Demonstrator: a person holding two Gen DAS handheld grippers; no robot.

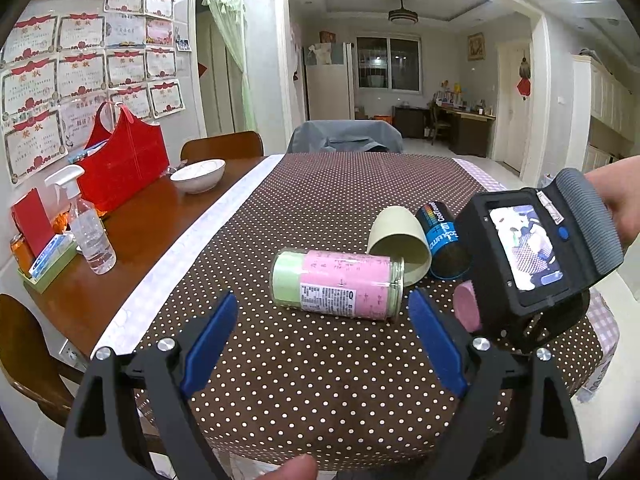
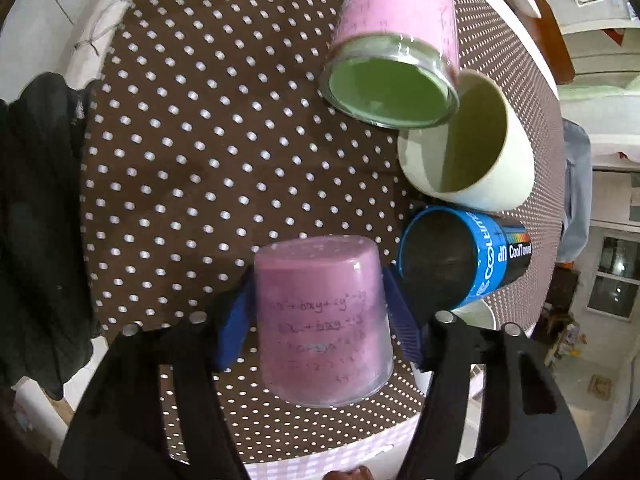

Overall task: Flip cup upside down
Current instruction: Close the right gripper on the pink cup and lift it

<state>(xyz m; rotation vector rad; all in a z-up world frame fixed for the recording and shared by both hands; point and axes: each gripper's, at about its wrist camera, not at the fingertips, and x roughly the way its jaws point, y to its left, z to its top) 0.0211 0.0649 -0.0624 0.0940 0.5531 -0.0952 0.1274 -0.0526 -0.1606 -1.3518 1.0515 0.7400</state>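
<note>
My right gripper [image 2: 318,310] is shut on a pink translucent cup [image 2: 322,320], its closed base pointing away from the camera toward the dotted tablecloth [image 2: 180,160]. In the left wrist view the pink cup [image 1: 467,310] shows partly behind the right gripper's body. My left gripper [image 1: 322,344] is open and empty, just in front of a pink-and-green jar [image 1: 340,284] lying on its side.
A pale green cup [image 2: 476,152] and a blue-black can [image 2: 460,256] lie on their sides next to the jar [image 2: 396,60]. A white bowl [image 1: 198,175], spray bottle [image 1: 88,232] and red bag [image 1: 124,164] stand at the table's left side.
</note>
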